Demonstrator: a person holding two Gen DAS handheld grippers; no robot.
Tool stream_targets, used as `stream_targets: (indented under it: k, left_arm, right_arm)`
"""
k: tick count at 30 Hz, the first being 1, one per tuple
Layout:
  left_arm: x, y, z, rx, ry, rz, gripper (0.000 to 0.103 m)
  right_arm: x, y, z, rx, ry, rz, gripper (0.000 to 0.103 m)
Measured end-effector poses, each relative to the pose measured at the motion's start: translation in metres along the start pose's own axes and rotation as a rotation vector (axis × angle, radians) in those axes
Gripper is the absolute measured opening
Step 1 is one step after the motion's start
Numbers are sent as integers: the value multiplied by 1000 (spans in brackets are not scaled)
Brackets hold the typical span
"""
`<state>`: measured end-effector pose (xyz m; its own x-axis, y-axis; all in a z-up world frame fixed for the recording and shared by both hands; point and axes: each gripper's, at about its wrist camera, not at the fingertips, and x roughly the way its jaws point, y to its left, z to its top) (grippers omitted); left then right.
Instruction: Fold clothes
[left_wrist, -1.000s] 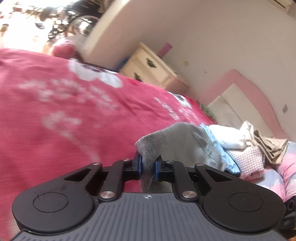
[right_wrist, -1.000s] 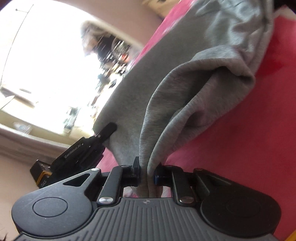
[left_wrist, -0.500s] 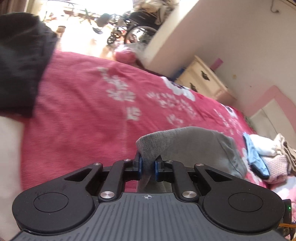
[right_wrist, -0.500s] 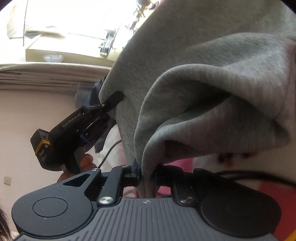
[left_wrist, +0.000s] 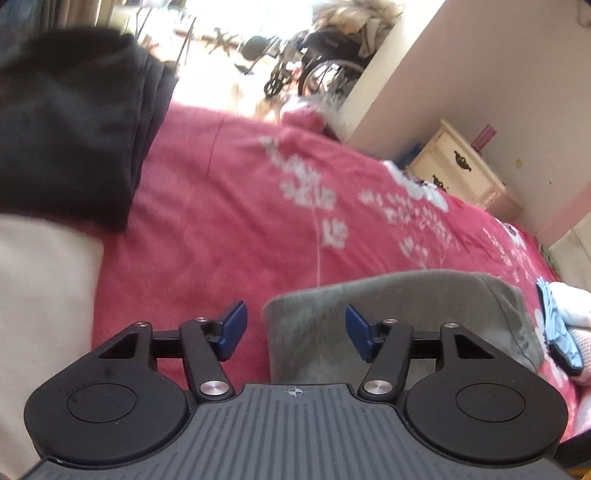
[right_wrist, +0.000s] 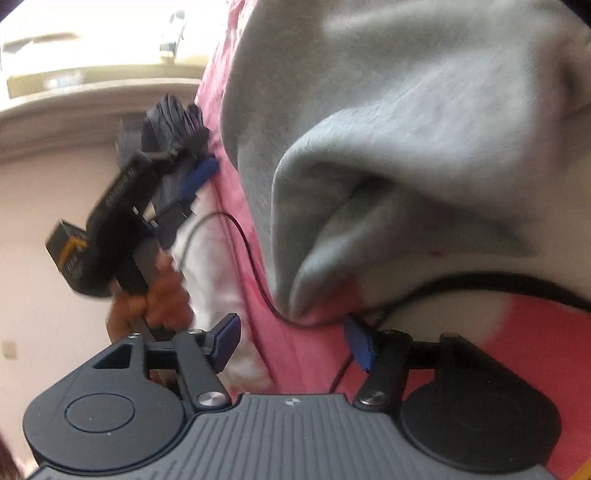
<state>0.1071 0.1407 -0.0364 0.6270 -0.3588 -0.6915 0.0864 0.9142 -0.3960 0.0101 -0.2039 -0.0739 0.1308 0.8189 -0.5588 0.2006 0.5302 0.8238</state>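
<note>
Both grippers are now standing wide open, where half a second ago each was pinching a fold of the grey garment. The left gripper (left_wrist: 294, 329) is holding nothing; its blue pads are spread well apart, and the garment (left_wrist: 399, 321) is lying on the red bedspread (left_wrist: 229, 229) just ahead of it, its near corner sitting between the pads and running off to the right. Further right, beyond the garment, a small pile of clothes (left_wrist: 565, 332) is resting on the bed. The right gripper (right_wrist: 293, 341) is likewise gaping and gripping nothing; the garment (right_wrist: 388, 129) is bulging just ahead of and above it, a doubled edge drooping towards the gap between its pads without touching them. To its left, the other gripper is showing in a hand (right_wrist: 159, 299), also clear of the cloth. By my reading, the release is marking one fold laid down; whether more folds are needed cannot be told, since the garment's full outline is out of view.
</note>
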Motion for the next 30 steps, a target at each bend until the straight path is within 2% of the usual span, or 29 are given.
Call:
stream_targets:
  k: [3, 7, 10, 13, 17, 20, 24, 30]
  left_arm:
    - [-1, -24, 2, 70, 19, -10, 61]
    - [8, -66, -7, 196, 80, -31, 68]
    - [21, -100, -21, 300, 142, -57, 68]
    - [34, -117, -37, 387, 201, -44, 68]
    - [53, -138, -58, 503, 279, -24, 68]
    - [67, -153, -74, 589, 338, -8, 69]
    - [74, -160, -80, 648, 341, 18, 78]
    - [85, -163, -83, 634, 320, 38, 92]
  right_arm:
    - [-43, 3, -1, -68, 3, -108, 65]
    - [-120, 11, 8, -126, -105, -224, 65]
    - [-171, 2, 14, -170, -264, -321, 65]
    - [-215, -17, 21, -205, -457, -430, 65]
    - [-239, -57, 49, -177, -661, -493, 65]
    - [-241, -86, 69, -89, -700, -469, 65]
    - [-240, -119, 74, 11, -738, -369, 64]
    - [-227, -144, 72, 67, -772, -258, 63]
